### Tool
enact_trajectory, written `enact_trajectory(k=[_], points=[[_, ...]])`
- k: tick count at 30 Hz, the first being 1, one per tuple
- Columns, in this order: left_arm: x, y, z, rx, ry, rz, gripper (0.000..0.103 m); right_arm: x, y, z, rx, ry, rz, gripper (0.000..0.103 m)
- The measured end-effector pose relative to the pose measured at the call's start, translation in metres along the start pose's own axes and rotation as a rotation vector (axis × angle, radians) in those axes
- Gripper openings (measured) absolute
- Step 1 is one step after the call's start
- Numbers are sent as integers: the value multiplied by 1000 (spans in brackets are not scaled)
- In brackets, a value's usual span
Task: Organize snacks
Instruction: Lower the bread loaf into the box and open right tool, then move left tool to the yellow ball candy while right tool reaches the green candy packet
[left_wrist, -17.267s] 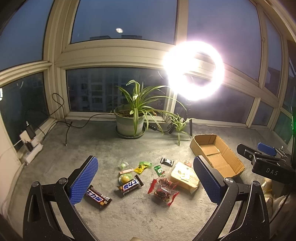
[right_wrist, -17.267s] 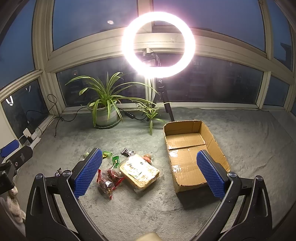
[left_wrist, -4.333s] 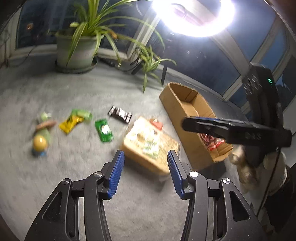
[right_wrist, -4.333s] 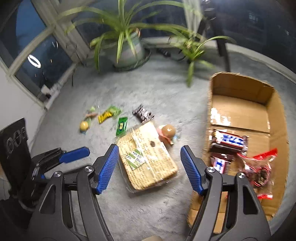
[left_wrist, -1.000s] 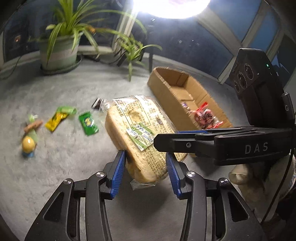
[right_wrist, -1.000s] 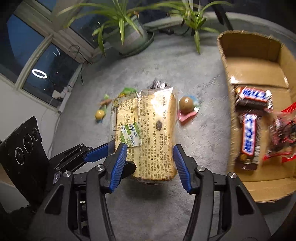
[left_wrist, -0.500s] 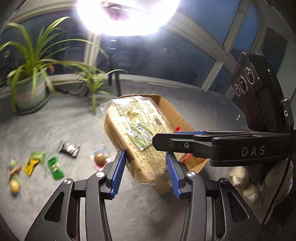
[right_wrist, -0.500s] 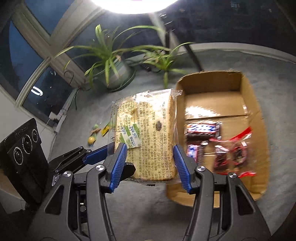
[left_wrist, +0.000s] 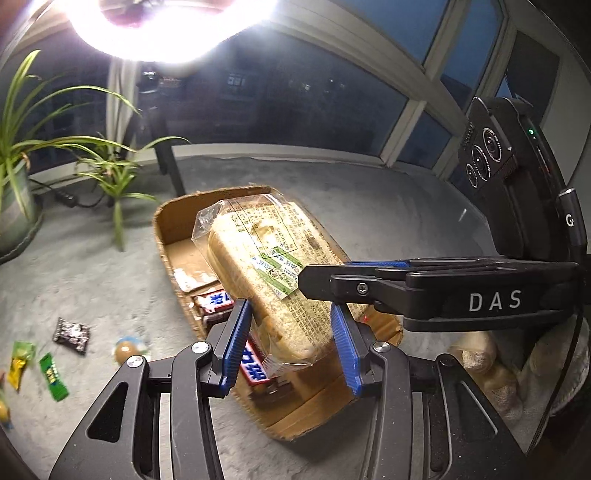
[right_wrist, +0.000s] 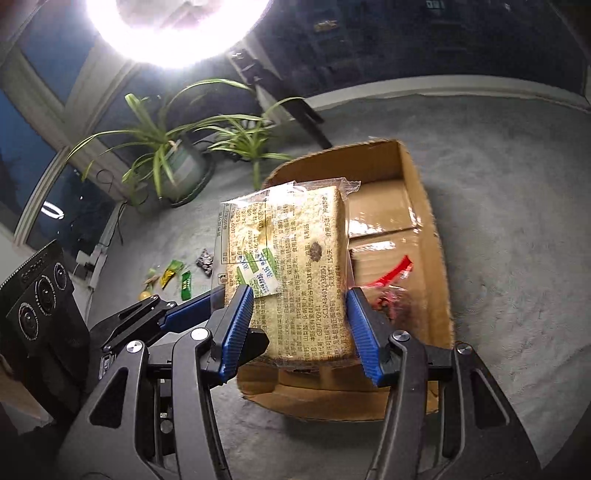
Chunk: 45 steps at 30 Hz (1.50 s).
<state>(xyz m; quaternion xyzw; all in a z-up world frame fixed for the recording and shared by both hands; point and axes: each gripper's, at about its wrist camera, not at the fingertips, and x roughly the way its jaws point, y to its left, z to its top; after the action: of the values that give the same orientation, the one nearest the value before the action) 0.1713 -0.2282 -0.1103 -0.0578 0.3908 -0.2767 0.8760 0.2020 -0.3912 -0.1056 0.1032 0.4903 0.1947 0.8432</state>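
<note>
A large bag of sliced bread (left_wrist: 273, 273) in clear printed wrap is held in the air over the open cardboard box (left_wrist: 162, 229). My left gripper (left_wrist: 290, 339) is shut on its near end; my right gripper (right_wrist: 301, 325) is shut on the same bread bag (right_wrist: 295, 266) from the other side. The box (right_wrist: 428, 221) holds chocolate bars (left_wrist: 216, 301) and a red-wrapped snack (right_wrist: 391, 273), partly hidden under the bread. Small snacks lie on the carpet to the left: a dark packet (left_wrist: 72, 334), a round wrapped sweet (left_wrist: 125, 350), a green packet (left_wrist: 53, 376) and a yellow one (left_wrist: 20, 363).
Grey carpet all round. A potted spider plant (right_wrist: 177, 162) and a smaller plant (left_wrist: 110, 177) stand by the window. A ring light on a stand (left_wrist: 166, 158) shines behind the box. A power strip (right_wrist: 94, 258) lies at the left wall.
Both grippers have carried the bread bag rightward from above the carpet to above the box. The loose snacks have slid to the left edge of the views.
</note>
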Motion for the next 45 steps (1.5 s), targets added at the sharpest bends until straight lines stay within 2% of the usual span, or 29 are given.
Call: enact_trajectory(k=[9, 18, 21, 24, 29, 33, 37, 45], points=[[17, -9, 1, 29, 44, 16, 43, 2, -5, -1, 9, 0, -75, 56], [-12, -2, -1, 30, 12, 24, 43, -12, 11, -3, -3, -46, -111, 56], [-29, 5, -5, 19, -6, 34, 43, -17, 24, -6, -14, -71, -117, 69], [-49, 16, -13, 11, -21, 51, 43, -20, 38, -9, -31, -86, -111, 69], [-82, 44, -30, -12, -39, 104, 43, -14, 72, -16, -87, -96, -88, 69], [-105, 72, -48, -27, -37, 159, 43, -1, 108, -25, -179, -91, -81, 70], [-127, 106, -66, -74, -31, 214, 43, 18, 142, -34, -257, -88, -88, 80], [-168, 177, -97, -204, -40, 324, 43, 75, 194, -39, -332, -9, -53, 79]])
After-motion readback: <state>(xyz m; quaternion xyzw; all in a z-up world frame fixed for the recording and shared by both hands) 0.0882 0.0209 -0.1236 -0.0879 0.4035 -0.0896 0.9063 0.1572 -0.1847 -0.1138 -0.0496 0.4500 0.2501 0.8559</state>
